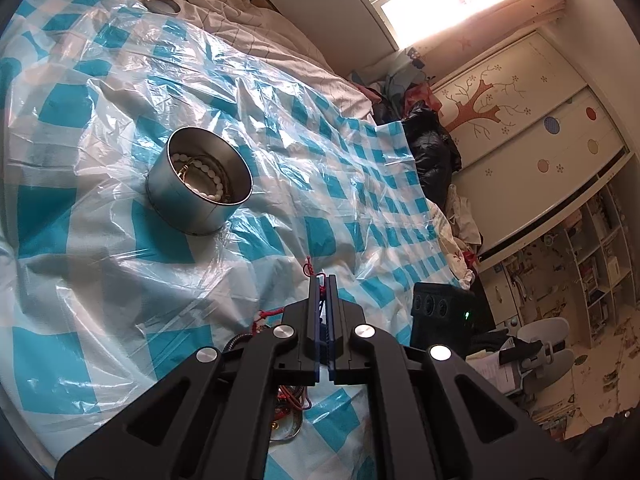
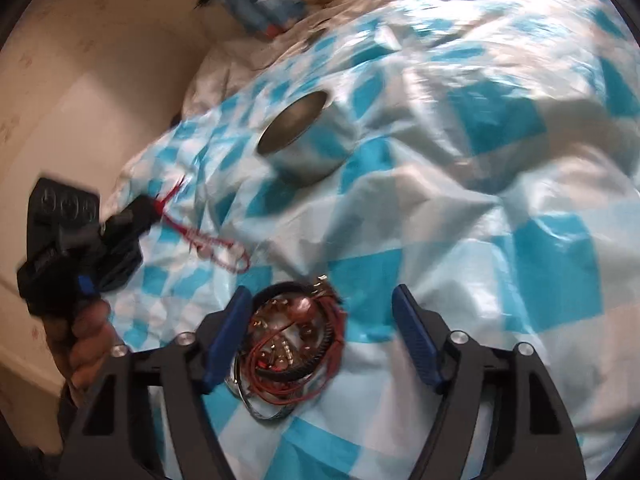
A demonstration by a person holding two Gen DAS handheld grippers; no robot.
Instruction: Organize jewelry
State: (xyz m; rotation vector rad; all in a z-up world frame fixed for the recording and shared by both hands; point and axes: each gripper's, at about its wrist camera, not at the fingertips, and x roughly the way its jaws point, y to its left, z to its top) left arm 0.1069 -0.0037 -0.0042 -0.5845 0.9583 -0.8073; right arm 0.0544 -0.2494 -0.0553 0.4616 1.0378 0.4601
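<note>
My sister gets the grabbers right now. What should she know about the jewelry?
Left gripper: shut on the red cord bracelet, which trails from its tip above the blue checked sheet.
Right gripper: open, holding nothing, above the jewelry pile.
Metal tin: open on the sheet, with white bead bracelets already inside. What looks like its lid lies farther back on the bed.
Left to do: probably drop the red cord bracelet in the tin, then move the pile over.
</note>
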